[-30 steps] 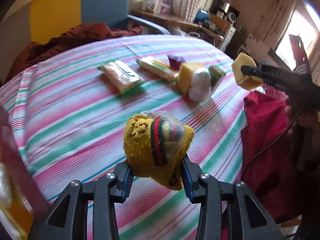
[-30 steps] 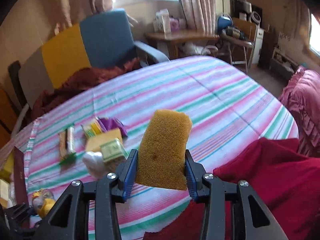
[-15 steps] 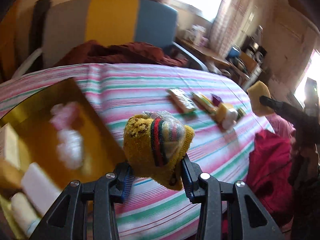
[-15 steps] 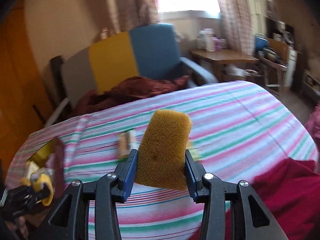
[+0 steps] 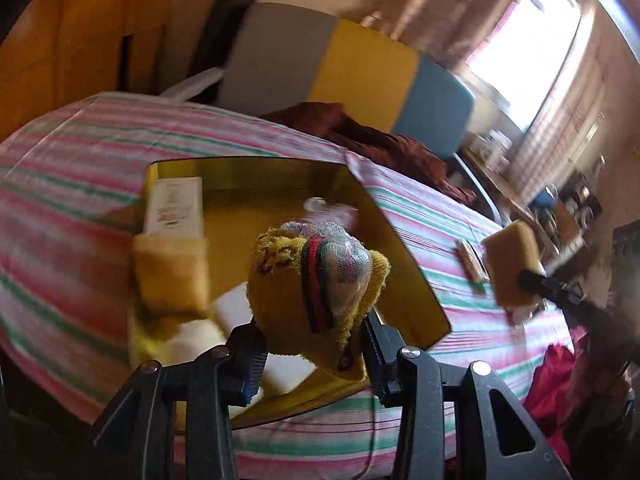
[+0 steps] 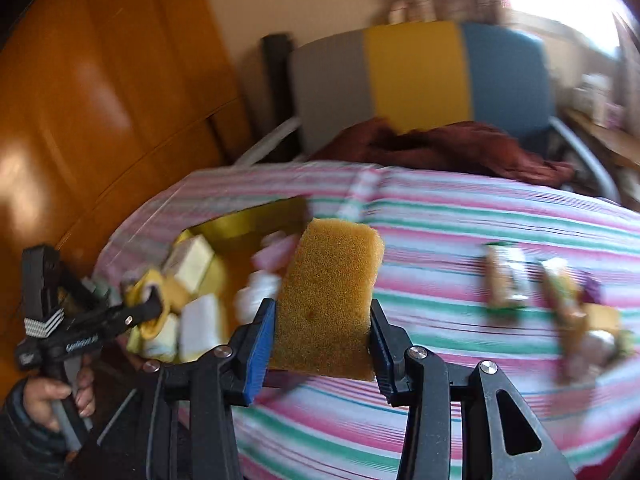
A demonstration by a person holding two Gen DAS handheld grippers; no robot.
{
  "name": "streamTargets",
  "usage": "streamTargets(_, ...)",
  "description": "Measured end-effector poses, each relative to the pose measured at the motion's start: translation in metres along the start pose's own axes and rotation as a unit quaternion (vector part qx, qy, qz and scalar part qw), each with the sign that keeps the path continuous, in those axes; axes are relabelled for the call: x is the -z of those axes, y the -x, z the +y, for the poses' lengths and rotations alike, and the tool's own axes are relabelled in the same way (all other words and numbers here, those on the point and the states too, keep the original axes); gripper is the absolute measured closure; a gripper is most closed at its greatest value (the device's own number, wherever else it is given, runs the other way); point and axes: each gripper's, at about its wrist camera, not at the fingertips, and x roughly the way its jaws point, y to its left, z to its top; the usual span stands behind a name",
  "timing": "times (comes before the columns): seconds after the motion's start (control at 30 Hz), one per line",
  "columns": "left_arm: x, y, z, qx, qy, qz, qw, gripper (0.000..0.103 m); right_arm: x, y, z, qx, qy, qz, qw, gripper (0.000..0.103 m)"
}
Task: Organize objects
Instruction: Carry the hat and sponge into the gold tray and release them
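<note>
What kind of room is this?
Likely a lived-in home room: striped tablecloth on a table, an upholstered grey, yellow and blue chair, a curtained window, wooden cabinet doors.

Yellow knitted sock bundle (image 5: 316, 288), red-and-dark striped, partly net-wrapped, pinched upright over gold box (image 5: 404, 264). Ochre porous sponge (image 6: 330, 300), upright, pinched at both sides. Wrapped bars (image 6: 504, 280) at three o'clock, flat on the striped cloth.

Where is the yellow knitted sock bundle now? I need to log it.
In the left wrist view, the yellow knitted sock bundle is centred, clamped in the left gripper above the gold-lined box on the striped tablecloth.
</note>
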Motion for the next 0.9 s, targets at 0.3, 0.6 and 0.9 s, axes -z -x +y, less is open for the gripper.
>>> streamTargets(0.3,0.004,-0.014,0.005,0.029,0.007,0.018,0.9994,0.061,0.006,-0.075,0.047,-0.035,0.035,0.066,0.997,0.058)
streamTargets(0.6,-0.002,-0.063,-0.021,0.007,-0.025,0.068,0.9974,0.049,0.025,-0.107,0.039,-0.022,0.019,0.120,0.992,0.051)
streamTargets(0.9,0.005,-0.069,-0.024,0.027,-0.014,0.084,0.9960,0.040,0.035,-0.076,0.032,-0.019,0.008,0.100,0.995,0.035)
